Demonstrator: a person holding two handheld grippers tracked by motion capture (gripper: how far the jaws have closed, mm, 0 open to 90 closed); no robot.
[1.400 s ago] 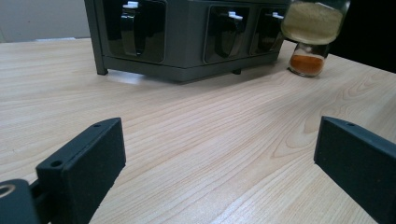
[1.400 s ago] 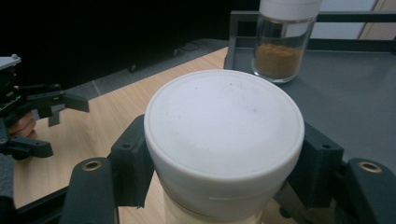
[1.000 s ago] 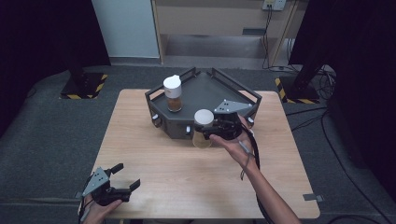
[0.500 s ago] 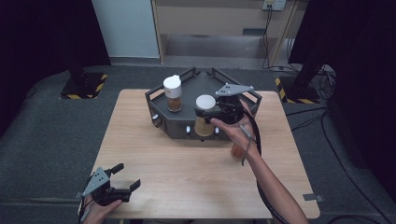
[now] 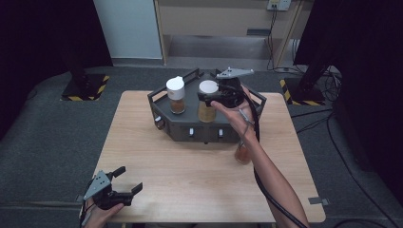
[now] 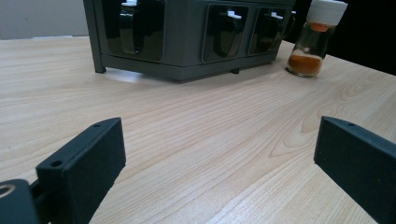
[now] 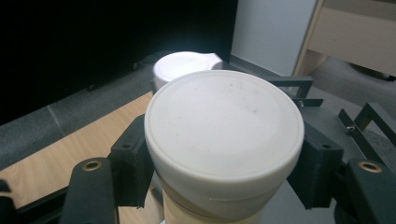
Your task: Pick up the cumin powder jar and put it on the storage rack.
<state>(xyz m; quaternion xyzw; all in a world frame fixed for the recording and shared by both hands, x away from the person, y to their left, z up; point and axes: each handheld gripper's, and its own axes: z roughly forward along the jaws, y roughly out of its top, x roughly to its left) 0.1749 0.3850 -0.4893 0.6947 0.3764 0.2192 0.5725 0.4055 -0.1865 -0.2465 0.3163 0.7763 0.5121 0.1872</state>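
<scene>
A dark grey spice rack (image 5: 180, 127) stands at the table's far middle. On its top stands a white-capped jar of brown spice (image 5: 175, 95), whose cap (image 7: 184, 65) lies beyond the held jar. My right gripper (image 5: 207, 97) is shut on a second white-capped jar (image 5: 207, 110) over the rack's top, beside the first; its jaws press both sides of the broad cap (image 7: 223, 130). A third jar with orange spice (image 6: 312, 39) stands on the table right of the rack, partly behind the forearm (image 5: 242, 154). My left gripper (image 5: 129, 179) rests open at the near left corner, nothing between its jaws (image 6: 219, 149).
The rack's front (image 6: 187, 35) has several dark windows with small white knobs. The rack's thin raised rails (image 7: 355, 123) run around its top. The wooden table (image 5: 190, 180) is bare between the rack and the near edge. A black cable (image 5: 266, 190) trails along the right forearm.
My right gripper has carried its jar from the rack's front edge up and back over the rack's top, next to the standing jar. The left gripper has not moved.
</scene>
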